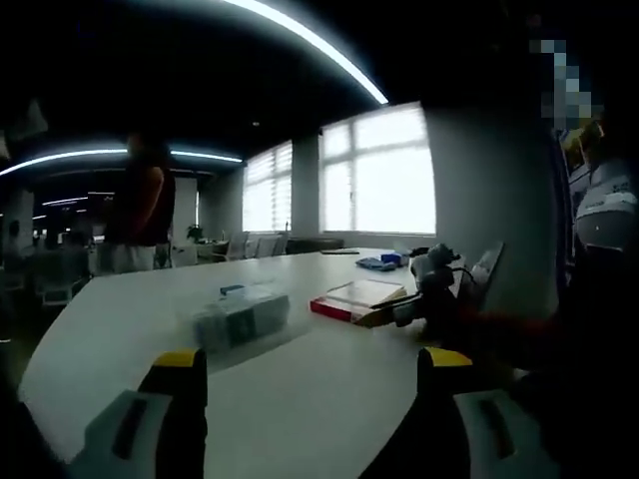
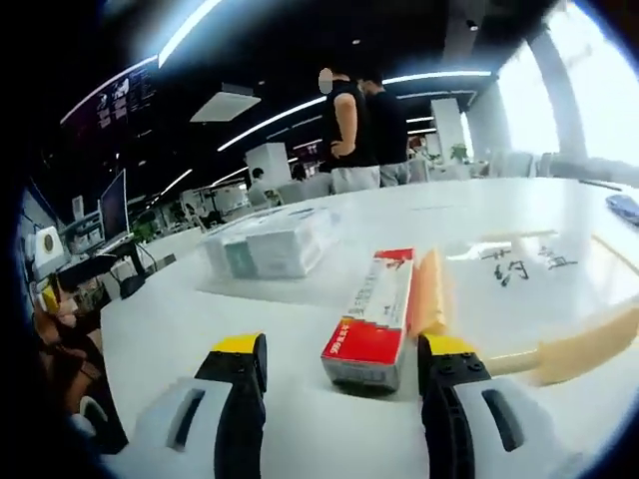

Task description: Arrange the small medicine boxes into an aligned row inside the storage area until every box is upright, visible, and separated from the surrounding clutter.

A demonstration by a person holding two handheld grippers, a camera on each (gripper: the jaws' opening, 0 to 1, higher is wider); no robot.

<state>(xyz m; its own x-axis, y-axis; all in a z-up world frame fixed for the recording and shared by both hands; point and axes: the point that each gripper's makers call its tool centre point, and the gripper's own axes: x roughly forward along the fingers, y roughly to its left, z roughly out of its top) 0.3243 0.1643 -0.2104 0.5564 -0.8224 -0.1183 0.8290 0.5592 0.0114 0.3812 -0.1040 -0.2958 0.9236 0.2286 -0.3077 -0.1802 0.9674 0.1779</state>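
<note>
Hovering right claw (image 2: 341,364), jaws apart, before red-white box (image 2: 371,319).

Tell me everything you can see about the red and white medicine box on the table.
The red and white cardboard medicine box is long and flat, lying on its broad side, not upright, on the white table. Its near end is red; the white top has print too small to read. In the right gripper view it lies just ahead of the open right tongs, which do not touch it. A pale yellow strip runs along its right side.

Red/white med box (image 2: 371,317) lying flat on table, w/ clear-wrapped box bundle (image 2: 268,244) behind.
</note>
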